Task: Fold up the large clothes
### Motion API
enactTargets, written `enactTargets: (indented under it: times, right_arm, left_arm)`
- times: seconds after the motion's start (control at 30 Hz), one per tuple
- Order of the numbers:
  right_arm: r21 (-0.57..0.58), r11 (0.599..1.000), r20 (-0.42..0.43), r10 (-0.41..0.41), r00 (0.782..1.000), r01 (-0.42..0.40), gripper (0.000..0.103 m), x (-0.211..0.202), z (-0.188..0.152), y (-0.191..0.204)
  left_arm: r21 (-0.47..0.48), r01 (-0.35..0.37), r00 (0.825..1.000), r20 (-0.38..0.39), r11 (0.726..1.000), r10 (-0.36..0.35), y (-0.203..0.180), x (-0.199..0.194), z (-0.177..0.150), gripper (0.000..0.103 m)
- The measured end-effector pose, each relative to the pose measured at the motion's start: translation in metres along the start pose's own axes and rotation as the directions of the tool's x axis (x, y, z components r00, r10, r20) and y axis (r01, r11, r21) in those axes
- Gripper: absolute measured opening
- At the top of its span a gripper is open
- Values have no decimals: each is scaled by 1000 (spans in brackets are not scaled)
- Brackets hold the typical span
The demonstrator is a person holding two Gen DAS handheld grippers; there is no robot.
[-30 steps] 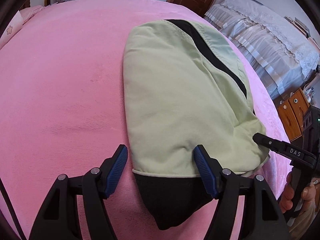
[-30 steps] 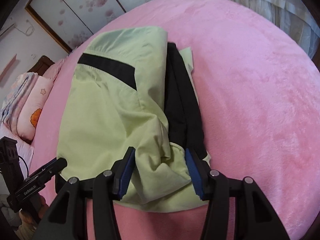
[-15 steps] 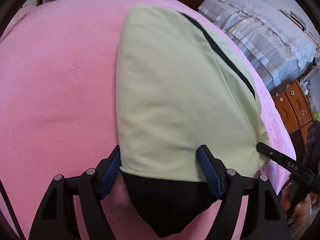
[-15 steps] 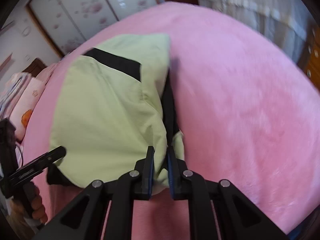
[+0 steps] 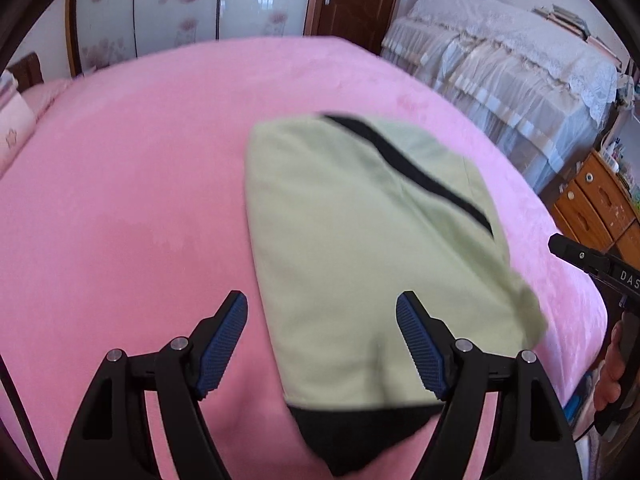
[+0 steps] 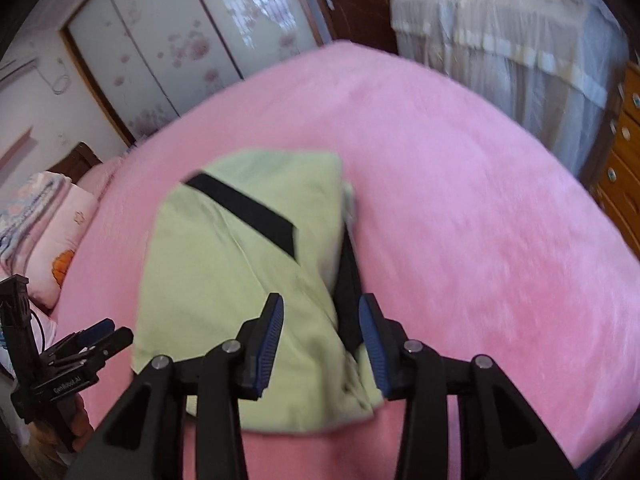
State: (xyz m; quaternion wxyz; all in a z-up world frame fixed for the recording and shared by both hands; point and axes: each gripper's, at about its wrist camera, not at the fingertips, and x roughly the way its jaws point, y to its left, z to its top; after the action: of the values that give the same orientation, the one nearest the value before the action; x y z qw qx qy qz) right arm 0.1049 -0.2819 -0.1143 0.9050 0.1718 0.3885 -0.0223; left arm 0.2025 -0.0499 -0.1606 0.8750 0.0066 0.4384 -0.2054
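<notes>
The folded green garment (image 5: 360, 240) lies on the pink bed (image 5: 140, 180). The left claw (image 5: 322, 344) is released above it; the right claw (image 6: 322, 340), jaws just opening, grips nothing

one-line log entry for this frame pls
stage: fold laid | garment: folded, flat on pink bed | left hand-held gripper: open, clear | right hand-held gripper: just opened, released cloth

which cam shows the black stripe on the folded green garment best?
Right wrist view: the black stripe on the folded light-green garment lies broad and unobstructed, its squared end visible. The left wrist view shows the same stripe thin, foreshortened and motion-blurred, running diagonally along the garment's far right edge.
</notes>
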Motion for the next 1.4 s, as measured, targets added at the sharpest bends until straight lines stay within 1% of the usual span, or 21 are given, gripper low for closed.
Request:
enactTargets:
  times: [0.07,0.13,0.2,0.27,0.3,0.33,0.37,0.4,0.47,0.5,0.53,0.63,0.73,0.87,0.93,0.97,1.1,1.17,1.27,1.33,1.4]
  right_arm:
    - [-51,999,1,19,1000,-19,40,21,16,21]
    - [-92,994,-30,62,998,-65,39,52,26,42]
    - [-113,988,-93,96,991,-106,33,79,23,54]
    - [-137,978,-169,131,977,-155,16,114,17,60]
    - [-162,980,-187,81,979,-112,15,129,15,58]
    - [-181,982,-186,8,983,-43,5,139,14,50]
    - [-187,982,-179,-48,983,14,0,145,15,40]
    - [-157,987,-180,-63,982,35,0,149,15,23]
    - [-80,997,-187,-32,982,17,0,147,15,-3]
    - [-88,995,-175,-61,983,46,0,146,15,-7]
    - [-119,987,-153,-126,980,108,0,143,13,-11]
    - [-117,988,-157,-119,980,101,0,141,10,-21]
    - [-127,986,-161,-127,979,107,0,139,10,-18]
    - [-57,996,-184,-82,979,73,0,133,17,-28]
    - [-48,997,-187,-72,980,64,0,126,22,-23]
    - [-53,997,-178,-72,981,64,3,121,23,-20]
    - [-95,995,-121,-53,991,42,4,104,42,-5]
    - [-107,994,-111,-31,993,19,4,108,55,6]
    - [-113,993,-117,16,993,-29,4,127,74,23]
    - [-101,994,-129,32,991,-45,4,143,79,29]
    - [-113,994,-133,-22,991,6,3,162,83,28]
  left_arm:
    - [-14,-22,999,26,1000,22,2,6,20,76]
    - [-38,-11,999,46,999,13,7,19,37,76]
    - [-56,2,999,36,998,0,10,36,47,76]
    - [-69,20,1000,0,997,-20,7,58,52,74]
    - [-68,31,999,-15,997,-32,6,67,50,69]
    - [-66,37,999,-33,997,-39,5,77,46,67]
    - [-60,30,998,-47,998,-33,4,88,42,67]
    - [-48,14,999,-46,999,-16,2,93,40,67]
    - [-10,15,999,-30,1000,-15,-2,99,37,67]
    - [8,3,1000,-19,1000,-3,-5,99,36,67]
    - [27,-8,1000,-12,1000,8,-8,101,34,68]
    - [63,-25,1000,-3,998,25,-14,107,31,75]
    - [87,-35,999,-2,996,35,-18,107,32,78]
    - [55,-13,1000,-22,998,14,-13,103,36,78]
    - [30,-5,999,-46,1000,6,-8,97,40,78]
    - [19,4,999,-50,1000,-3,-7,93,43,78]
    - [11,23,1000,-5,1000,-23,-7,73,59,78]
    - [12,16,1000,10,1000,-16,-7,70,70,78]
    - [8,12,1000,11,1000,-12,-8,81,86,78]
    - [1,-4,1000,-17,1000,4,-6,99,94,78]
    - [-15,-17,998,-59,1000,17,0,119,96,78]
